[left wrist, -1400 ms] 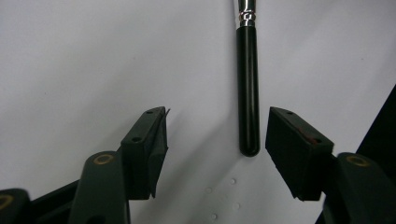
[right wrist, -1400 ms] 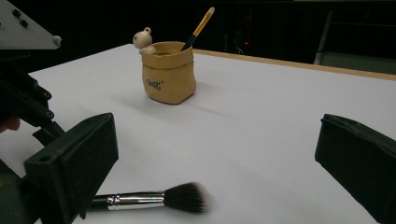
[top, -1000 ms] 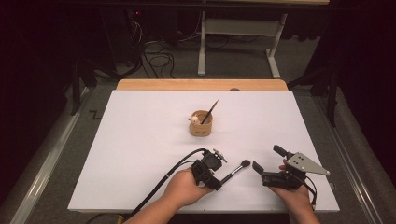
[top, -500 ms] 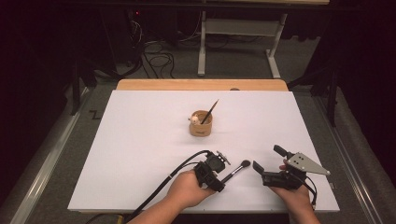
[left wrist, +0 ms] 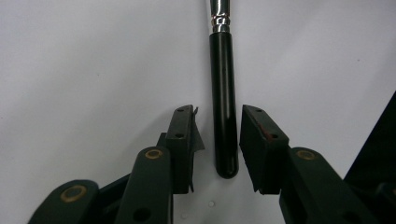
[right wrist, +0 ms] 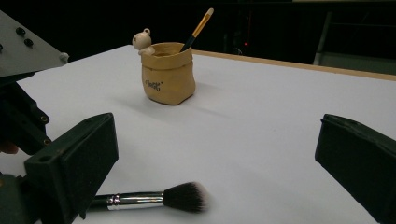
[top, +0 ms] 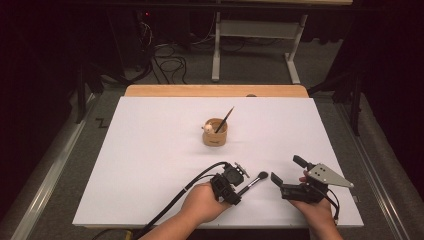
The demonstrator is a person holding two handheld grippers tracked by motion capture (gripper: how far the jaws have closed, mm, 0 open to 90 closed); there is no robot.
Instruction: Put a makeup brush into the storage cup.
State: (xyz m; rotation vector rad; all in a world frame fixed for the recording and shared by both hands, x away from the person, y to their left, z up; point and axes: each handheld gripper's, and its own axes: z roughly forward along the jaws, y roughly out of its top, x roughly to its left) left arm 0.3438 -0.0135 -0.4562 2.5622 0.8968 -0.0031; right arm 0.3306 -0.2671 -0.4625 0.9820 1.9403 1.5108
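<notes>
The left claw [left wrist: 217, 142] has been closing, brush handle [left wrist: 222, 102] between its jaws, not yet pinched

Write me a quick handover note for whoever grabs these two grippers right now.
Left gripper: jaws have just been closing around the makeup brush's black handle, with gaps on both sides, so no grip yet.
Right gripper: open, holding nothing, low over the table beside the brush head.
Brush lies flat on the white table near the front edge. Tan holder pot sits mid-table with one brush already standing in it.
Left: close on the handle, lift, probably drop it into the pot.
</notes>
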